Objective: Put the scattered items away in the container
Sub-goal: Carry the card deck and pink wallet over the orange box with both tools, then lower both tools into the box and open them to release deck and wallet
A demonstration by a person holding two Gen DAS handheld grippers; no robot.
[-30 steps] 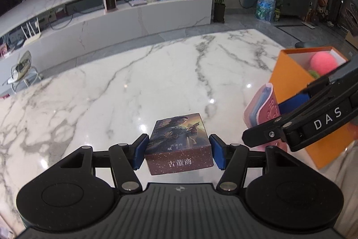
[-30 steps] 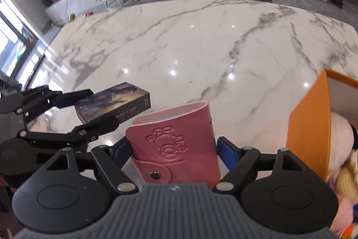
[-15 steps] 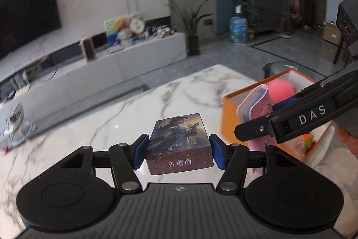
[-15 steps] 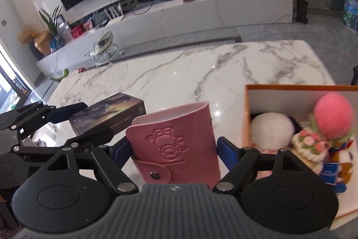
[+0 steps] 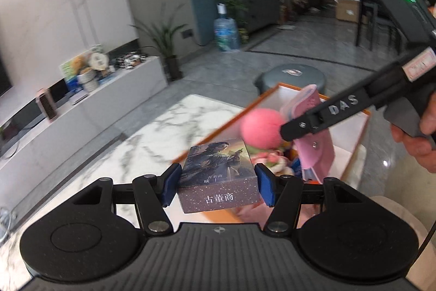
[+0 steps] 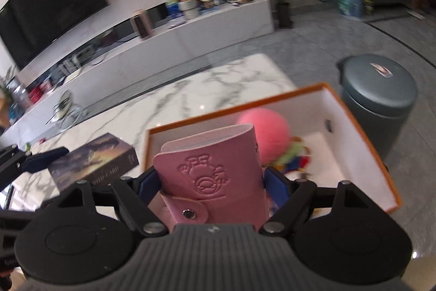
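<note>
**A:** What does the left gripper (image 5: 217, 183) have?

**B:** A card box (image 5: 218, 176). The two blue pads squeeze it, one on each side. Its long way points forward, away from the gripper.

**A:** And the right gripper (image 6: 209, 183)?

**B:** It pinches a pink wallet (image 6: 211, 171). The wallet stands up tall, with the snap at the bottom.

**A:** Where is the orange box (image 6: 362, 138)?

**B:** On the marble table (image 6: 190, 97). It is open on top. A pink ball (image 6: 268, 134) and some small toys (image 6: 294, 157) lie inside.

**A:** Which one is nearer to it?

**B:** The wallet. In the left view it hangs right over the open top (image 5: 313, 127), beside the ball. So I think it only needs to go down and be let go.

**A:** And the card box?

**B:** It sits further out. In the right view it is off to the left of the orange box (image 6: 95, 164), over the table. In the left view its far end just reaches the near wall. I think it must go forward and to the right to get over the opening.

**A:** Could they bump?

**B:** Maybe. The two grippers are close together.
</note>
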